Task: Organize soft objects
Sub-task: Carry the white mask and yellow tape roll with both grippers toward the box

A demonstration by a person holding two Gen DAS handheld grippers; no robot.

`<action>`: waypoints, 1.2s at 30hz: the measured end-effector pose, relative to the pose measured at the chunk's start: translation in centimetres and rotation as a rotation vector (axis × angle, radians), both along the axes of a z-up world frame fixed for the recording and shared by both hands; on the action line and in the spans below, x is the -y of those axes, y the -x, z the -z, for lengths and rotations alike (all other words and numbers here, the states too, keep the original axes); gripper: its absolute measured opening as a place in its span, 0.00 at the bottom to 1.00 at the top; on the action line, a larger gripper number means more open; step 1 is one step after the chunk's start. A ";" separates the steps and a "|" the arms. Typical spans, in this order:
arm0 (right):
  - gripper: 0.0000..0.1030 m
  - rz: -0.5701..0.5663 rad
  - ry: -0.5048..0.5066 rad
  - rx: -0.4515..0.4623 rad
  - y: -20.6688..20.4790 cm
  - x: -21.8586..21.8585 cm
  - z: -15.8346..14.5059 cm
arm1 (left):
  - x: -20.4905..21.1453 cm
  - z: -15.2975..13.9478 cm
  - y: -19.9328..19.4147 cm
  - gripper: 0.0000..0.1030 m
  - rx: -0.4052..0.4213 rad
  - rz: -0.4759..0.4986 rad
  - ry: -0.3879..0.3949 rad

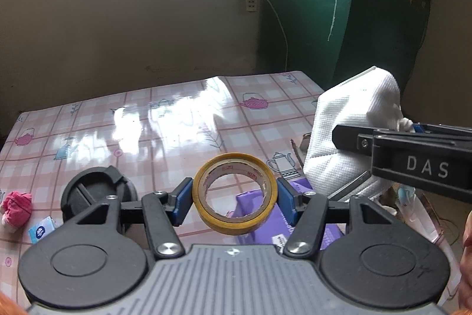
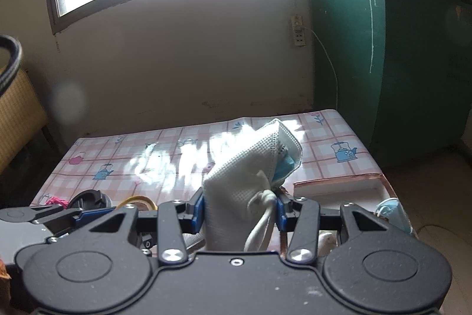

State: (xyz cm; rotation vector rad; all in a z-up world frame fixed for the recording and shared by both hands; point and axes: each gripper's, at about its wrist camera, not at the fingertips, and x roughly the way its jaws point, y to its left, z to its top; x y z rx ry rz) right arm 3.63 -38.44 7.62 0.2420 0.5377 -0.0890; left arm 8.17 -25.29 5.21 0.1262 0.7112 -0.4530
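At the far left of the left wrist view a pink cloth lies on the table, well apart from both tools. Centre frame, the left gripper is clamped on a tape roll, lifted. To the right, the right gripper pinches a bundle of face masks. That soft bundle could sag and slip out.

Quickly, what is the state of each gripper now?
Left gripper: closed on the yellow tape roll.
Right gripper: closed on a bunch of face masks.
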 end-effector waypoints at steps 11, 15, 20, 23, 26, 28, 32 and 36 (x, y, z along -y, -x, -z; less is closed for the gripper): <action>0.53 0.037 -0.005 -0.010 1.3 2.4 0.5 | 2.0 0.5 0.9 0.59 -0.008 0.037 -0.001; 0.53 0.050 -0.007 -0.014 2.2 3.5 0.7 | 3.1 0.7 1.2 0.59 -0.015 0.054 0.000; 0.53 0.077 -0.009 -0.025 3.5 5.4 1.2 | 4.5 1.4 1.9 0.59 -0.030 0.081 0.004; 0.53 0.097 -0.016 -0.029 4.5 6.7 1.6 | 5.4 1.8 2.2 0.59 -0.039 0.097 0.002; 0.54 0.114 -0.015 -0.036 5.5 8.0 2.0 | 6.4 1.9 2.7 0.59 -0.043 0.115 0.007; 0.54 0.127 -0.014 -0.046 6.1 8.8 2.4 | 7.1 2.1 3.1 0.59 -0.048 0.128 0.011; 0.54 0.152 -0.018 -0.058 7.3 10.6 3.0 | 8.7 2.6 3.9 0.59 -0.058 0.168 0.009; 0.54 0.167 -0.019 -0.073 8.7 12.3 3.6 | 9.7 3.1 5.0 0.59 -0.061 0.212 0.013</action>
